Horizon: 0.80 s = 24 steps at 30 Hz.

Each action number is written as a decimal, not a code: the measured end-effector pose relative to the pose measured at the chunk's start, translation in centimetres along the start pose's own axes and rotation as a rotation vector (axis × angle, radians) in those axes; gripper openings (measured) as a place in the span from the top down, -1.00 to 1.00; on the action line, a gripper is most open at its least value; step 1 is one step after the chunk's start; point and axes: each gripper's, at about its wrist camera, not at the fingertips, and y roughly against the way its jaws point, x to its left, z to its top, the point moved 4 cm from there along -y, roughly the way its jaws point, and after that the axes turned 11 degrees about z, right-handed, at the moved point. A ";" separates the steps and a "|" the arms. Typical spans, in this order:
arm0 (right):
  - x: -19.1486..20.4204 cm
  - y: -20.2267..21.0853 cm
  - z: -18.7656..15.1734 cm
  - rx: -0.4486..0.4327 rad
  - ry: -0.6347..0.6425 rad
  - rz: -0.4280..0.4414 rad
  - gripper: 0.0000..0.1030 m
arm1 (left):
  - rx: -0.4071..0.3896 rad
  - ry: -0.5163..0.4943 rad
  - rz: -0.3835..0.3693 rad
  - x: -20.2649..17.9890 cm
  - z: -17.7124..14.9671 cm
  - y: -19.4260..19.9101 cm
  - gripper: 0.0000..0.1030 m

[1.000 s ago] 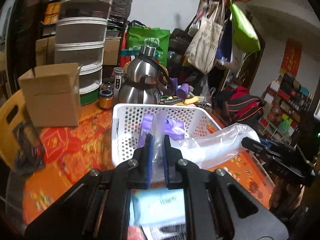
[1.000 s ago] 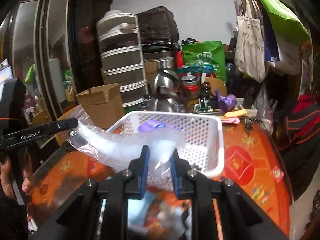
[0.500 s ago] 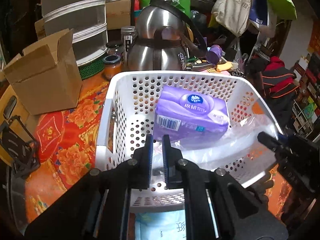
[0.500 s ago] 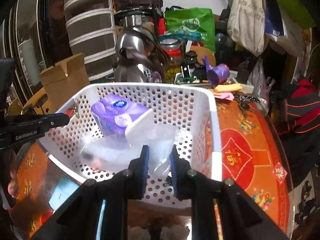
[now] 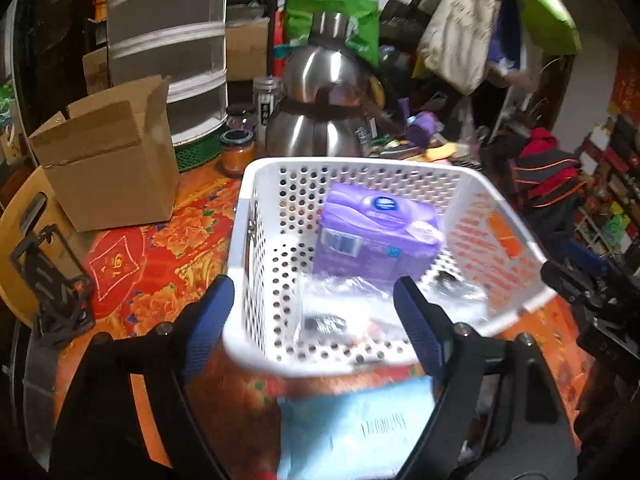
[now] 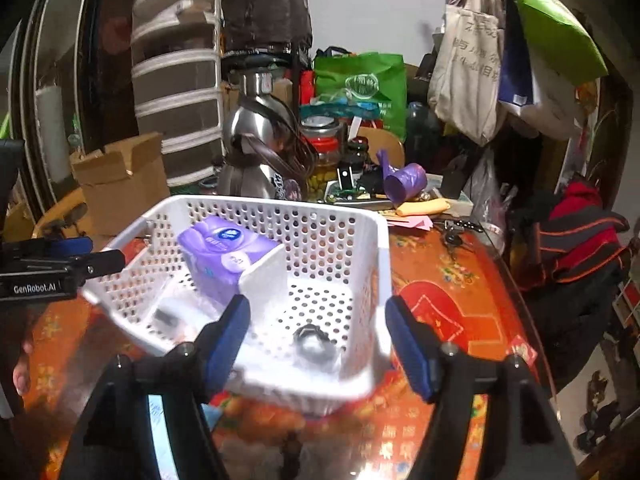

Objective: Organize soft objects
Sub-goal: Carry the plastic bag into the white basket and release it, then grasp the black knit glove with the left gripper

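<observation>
A white perforated basket (image 5: pixel 256 216) (image 6: pixel 376 256) stands on the red and orange tablecloth. Inside it a purple tissue pack (image 5: pixel 376 236) (image 6: pixel 216 252) leans beside a white divider (image 6: pixel 266 276). A clear plastic bag (image 5: pixel 340 312) (image 6: pixel 176 316) lies loose on the basket floor in front of the pack. My left gripper (image 5: pixel 312 296) hangs over the basket's near rim, its jaws opening with nothing pressed between them. My right gripper (image 6: pixel 316 312) is over the other near corner, jaws also opening and clear of the bag. A light blue packet (image 5: pixel 360 428) lies on the table under my left gripper.
An open cardboard box (image 5: pixel 108 160) stands left of the basket. Behind it are a steel kettle (image 5: pixel 320 120), jars (image 5: pixel 236 152) and stacked drawers (image 5: pixel 168 60). A purple cup (image 6: pixel 404 180) and small clutter lie behind it to the right, red striped clothing (image 6: pixel 580 232) beyond the table edge.
Both grippers were shut on the clear plastic bag and carried it down into the basket. Both have now opened, and the bag lies loose on the basket floor.
</observation>
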 end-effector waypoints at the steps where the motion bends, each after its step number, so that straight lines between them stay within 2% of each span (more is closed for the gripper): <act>1: 0.0 1.1 -0.7 -0.005 -0.021 0.012 -0.35 | -0.006 0.002 -0.001 0.3 -0.6 1.1 -0.60; 4: 0.7 4.6 -3.6 -0.018 -0.056 0.074 -0.38 | -0.015 0.011 -0.014 1.4 -3.9 4.8 -0.74; 7: 1.9 7.6 -7.5 -0.012 -0.071 0.127 -0.48 | 0.004 0.015 -0.046 2.0 -9.5 7.7 -0.78; 10: 3.1 9.4 -11.2 -0.006 -0.090 0.144 -0.49 | 0.046 0.015 -0.097 1.7 -14.4 8.6 -0.78; 14: 4.5 8.9 -15.9 0.073 -0.111 0.170 -0.49 | 0.124 0.021 -0.163 0.6 -19.4 8.3 -0.78; 17: 5.0 8.2 -17.8 0.108 -0.115 0.180 -0.49 | 0.100 -0.027 -0.115 -0.6 -20.7 8.5 -0.77; 19: 5.5 7.7 -18.7 0.131 -0.107 0.176 -0.44 | 0.110 -0.041 -0.140 -1.4 -21.4 8.7 -0.72; 20: 5.7 7.5 -19.0 0.140 -0.095 0.176 -0.39 | 0.118 -0.043 -0.155 -2.0 -21.4 8.6 -0.63; 24: 6.2 6.7 -19.4 0.169 -0.079 0.190 -0.31 | 0.139 -0.065 -0.155 -3.0 -21.9 8.1 -0.50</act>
